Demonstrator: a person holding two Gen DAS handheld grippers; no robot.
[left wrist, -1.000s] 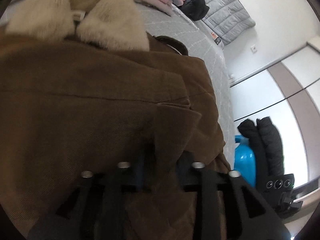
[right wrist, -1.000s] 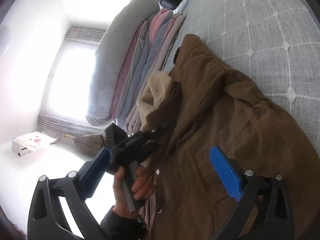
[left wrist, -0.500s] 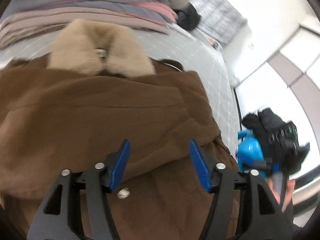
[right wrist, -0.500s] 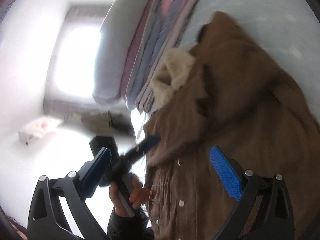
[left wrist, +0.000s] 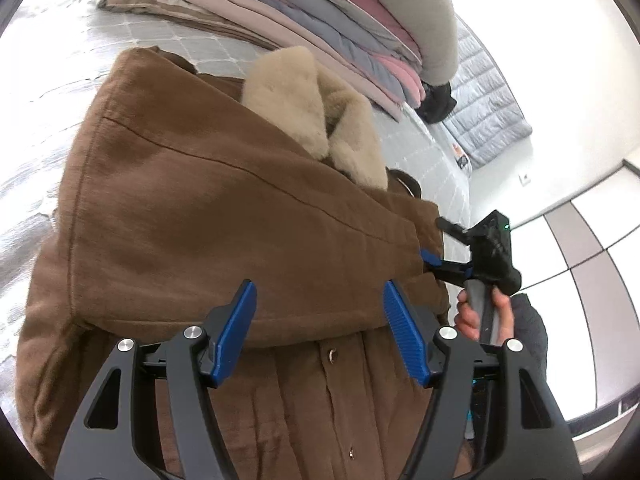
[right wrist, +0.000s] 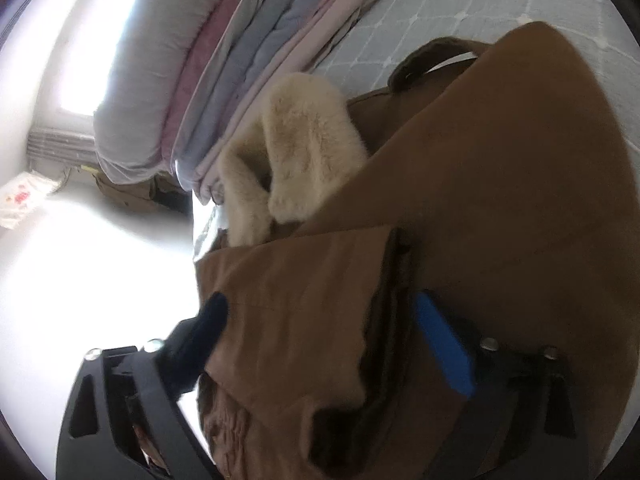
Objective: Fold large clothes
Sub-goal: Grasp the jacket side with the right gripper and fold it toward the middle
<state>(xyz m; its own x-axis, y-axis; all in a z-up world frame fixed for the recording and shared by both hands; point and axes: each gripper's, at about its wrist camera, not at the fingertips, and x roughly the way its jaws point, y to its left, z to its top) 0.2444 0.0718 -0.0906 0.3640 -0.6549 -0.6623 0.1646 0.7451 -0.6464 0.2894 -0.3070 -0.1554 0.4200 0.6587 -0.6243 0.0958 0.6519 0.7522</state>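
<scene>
A large brown coat with a cream fur collar lies on the grey quilted bed, one sleeve folded across its front. My left gripper is open and empty, just above the folded sleeve's lower edge. My right gripper shows at the coat's right edge in the left wrist view. In the right wrist view the right gripper is open, its blue pads straddling a fold of the coat without closing on it. The collar lies ahead of it.
A stack of folded quilts in pink, grey and beige lies across the bed beyond the collar, also seen in the right wrist view. A dark garment lies at the bed's far end. White wardrobe doors stand to the right.
My left gripper let go of the coat, opened and drew back. My right gripper moved in from the side and now has coat fabric between its open pads.
</scene>
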